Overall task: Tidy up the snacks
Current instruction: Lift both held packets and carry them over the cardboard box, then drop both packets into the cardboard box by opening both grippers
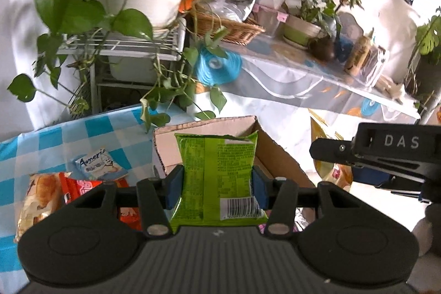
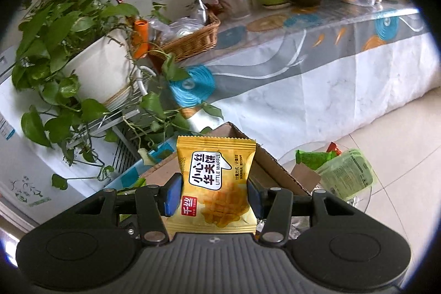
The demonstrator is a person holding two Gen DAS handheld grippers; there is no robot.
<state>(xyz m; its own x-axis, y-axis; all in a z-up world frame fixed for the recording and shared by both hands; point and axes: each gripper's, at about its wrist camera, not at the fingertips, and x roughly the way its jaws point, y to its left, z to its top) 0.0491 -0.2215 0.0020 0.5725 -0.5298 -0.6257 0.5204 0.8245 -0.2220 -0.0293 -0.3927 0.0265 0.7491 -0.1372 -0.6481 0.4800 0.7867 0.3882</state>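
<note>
Left tongs [image 1: 217, 185] clench a green snack packet [image 1: 217, 178], right tongs [image 2: 214, 197] a yellow waffle packet [image 2: 213, 183], both above the cardboard box [image 1: 273, 153], seemingly for dropping in.

The table [image 1: 33, 139], under a blue-and-white checked cloth, lies to the left of the left fingers [image 1: 173, 183]. Directly on it, just left of those fingers, rest a white Ameria packet [image 1: 100, 164], a red packet [image 1: 80, 186] and a pale bread packet [image 1: 38, 200], the last two overlapping. An open cardboard box [image 1: 273, 153] stands beyond the fingers, at the table's right end. Right of the right fingers [image 2: 255, 199], a round glass table [image 2: 366, 197] carries green packets [image 2: 347, 172] and a red wrapper [image 2: 333, 147].
</note>
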